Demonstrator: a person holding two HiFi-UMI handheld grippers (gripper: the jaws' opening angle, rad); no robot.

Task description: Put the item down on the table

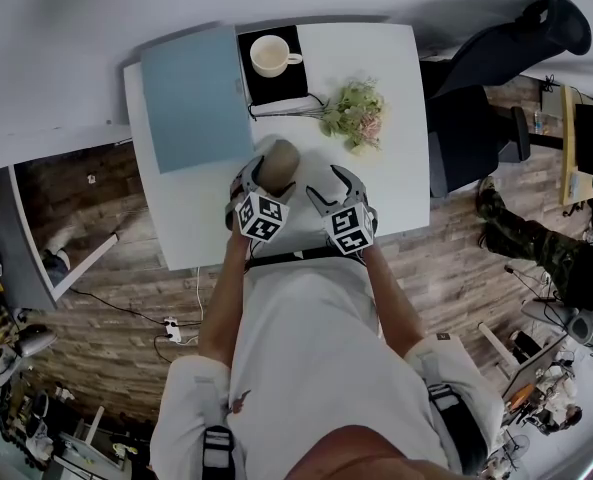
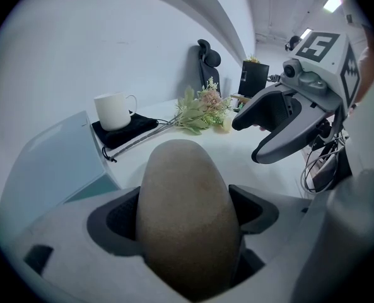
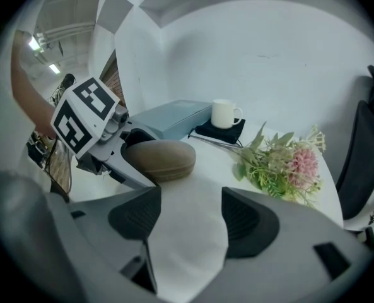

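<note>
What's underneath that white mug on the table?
The white mug stands on a flat black fabric pad, which lies on the white table. The part of the pad right beneath the mug is covered, so nothing there can be seen.

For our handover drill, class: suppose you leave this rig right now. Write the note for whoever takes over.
Left gripper: shut on the brown case, held over the near part of the table.
Right gripper: open, empty, beside the left one.
Farther back: folder, mug, flowers.
Done: the case is over the table; I cannot tell if it touches.
Left: lower it onto the bare spot, open the fingers, draw back.
</note>
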